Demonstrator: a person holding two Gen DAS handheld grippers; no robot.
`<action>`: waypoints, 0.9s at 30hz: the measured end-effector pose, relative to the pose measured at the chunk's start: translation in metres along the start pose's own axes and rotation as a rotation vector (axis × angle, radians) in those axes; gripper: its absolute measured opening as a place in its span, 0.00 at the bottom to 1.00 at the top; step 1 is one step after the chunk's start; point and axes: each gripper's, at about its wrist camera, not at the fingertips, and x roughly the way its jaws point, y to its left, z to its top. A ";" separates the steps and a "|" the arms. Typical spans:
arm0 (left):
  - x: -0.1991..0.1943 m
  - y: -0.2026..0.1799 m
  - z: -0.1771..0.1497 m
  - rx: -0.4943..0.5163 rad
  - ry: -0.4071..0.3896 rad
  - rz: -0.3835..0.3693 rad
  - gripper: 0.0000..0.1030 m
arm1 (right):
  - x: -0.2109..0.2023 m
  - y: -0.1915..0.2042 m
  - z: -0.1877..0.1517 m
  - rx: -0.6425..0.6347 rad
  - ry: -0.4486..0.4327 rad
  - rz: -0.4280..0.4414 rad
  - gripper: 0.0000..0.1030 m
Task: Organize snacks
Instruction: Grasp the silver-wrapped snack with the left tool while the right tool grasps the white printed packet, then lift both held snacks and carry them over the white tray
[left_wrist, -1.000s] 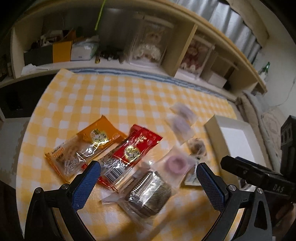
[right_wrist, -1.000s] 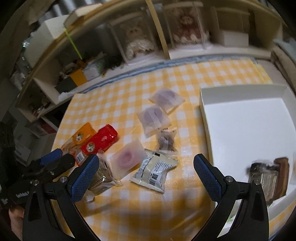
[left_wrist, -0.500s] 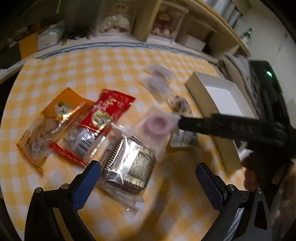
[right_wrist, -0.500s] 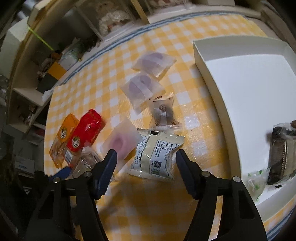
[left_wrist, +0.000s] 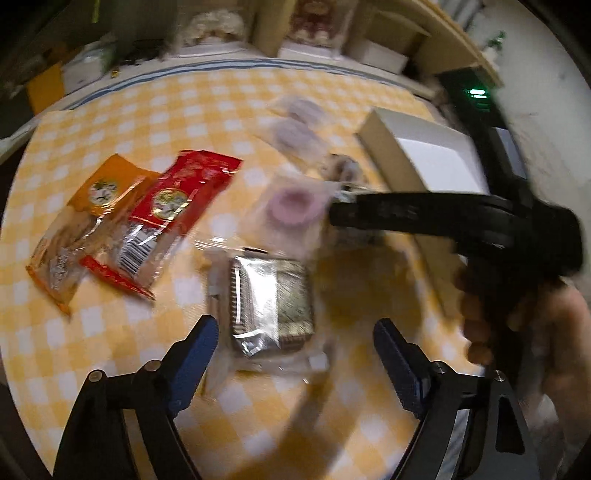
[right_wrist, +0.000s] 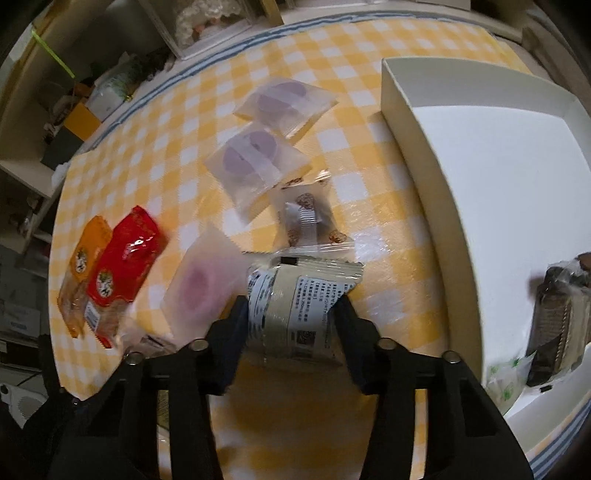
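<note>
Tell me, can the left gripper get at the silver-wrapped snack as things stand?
Probably yes. The silver-wrapped snack lies flat on the checked cloth just ahead of the left gripper, whose jaws have just been closing and straddle its near end. Nothing lies on it; the right gripper works farther back.

We find the snacks spread flat on the checked table (right_wrist: 369, 74). An orange pack (right_wrist: 83, 269) and red pack (right_wrist: 122, 266) lie side by side near its left edge. Two purple pastries (right_wrist: 255, 162) sit mid-table, a pink one (right_wrist: 199, 284) nearer, touching a cream packet (right_wrist: 299, 314). A foil cake (left_wrist: 271, 299) lies apart. The white box (right_wrist: 417, 147) at the right edge holds a dark cake (right_wrist: 554, 325).
</note>
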 end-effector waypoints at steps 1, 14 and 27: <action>0.003 -0.001 0.001 -0.005 -0.002 0.024 0.80 | -0.002 0.000 -0.001 -0.016 -0.007 0.003 0.43; 0.022 -0.006 0.005 -0.072 -0.053 0.149 0.51 | -0.037 -0.003 -0.020 -0.207 -0.106 -0.006 0.38; -0.049 -0.015 -0.011 -0.178 -0.233 0.124 0.50 | -0.091 0.016 -0.034 -0.350 -0.248 0.027 0.38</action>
